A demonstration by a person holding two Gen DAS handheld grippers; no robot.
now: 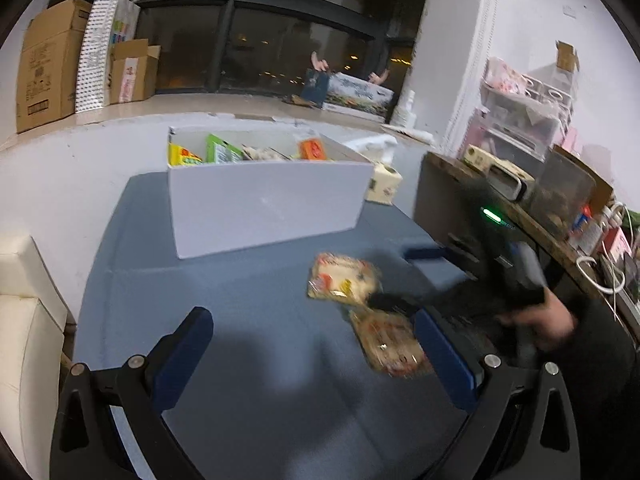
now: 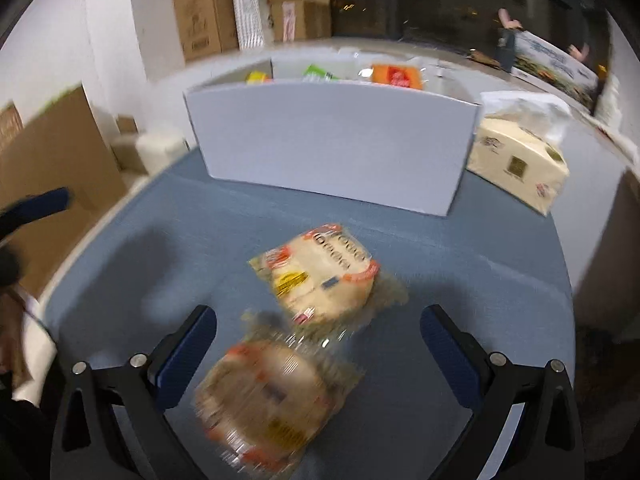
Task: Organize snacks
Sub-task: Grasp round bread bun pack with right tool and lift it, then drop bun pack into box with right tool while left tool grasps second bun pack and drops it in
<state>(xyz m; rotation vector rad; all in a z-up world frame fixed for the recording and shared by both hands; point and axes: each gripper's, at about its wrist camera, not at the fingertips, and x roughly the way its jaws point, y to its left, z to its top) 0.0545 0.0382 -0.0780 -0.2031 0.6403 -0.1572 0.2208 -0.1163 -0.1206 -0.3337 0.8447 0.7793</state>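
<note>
Two wrapped bread packs lie on the blue table. The far pack point(image 2: 320, 272) point(image 1: 344, 280) lies flat. The near pack point(image 2: 268, 392) point(image 1: 390, 340) lies between my right gripper's open jaws, blurred. My right gripper point(image 2: 320, 344) is open and empty; in the left wrist view it point(image 1: 408, 276) hovers over the packs. My left gripper point(image 1: 316, 344) is open and empty, left of the packs. A white box point(image 1: 264, 204) point(image 2: 332, 152) behind them holds yellow, green and orange snack packs.
A cream tissue pack point(image 2: 520, 164) point(image 1: 384, 184) stands right of the white box. Cardboard boxes point(image 1: 52, 64) stand at the back left by the window. A cluttered wooden shelf point(image 1: 552, 208) is on the right. A cream seat point(image 1: 24, 320) is at the left.
</note>
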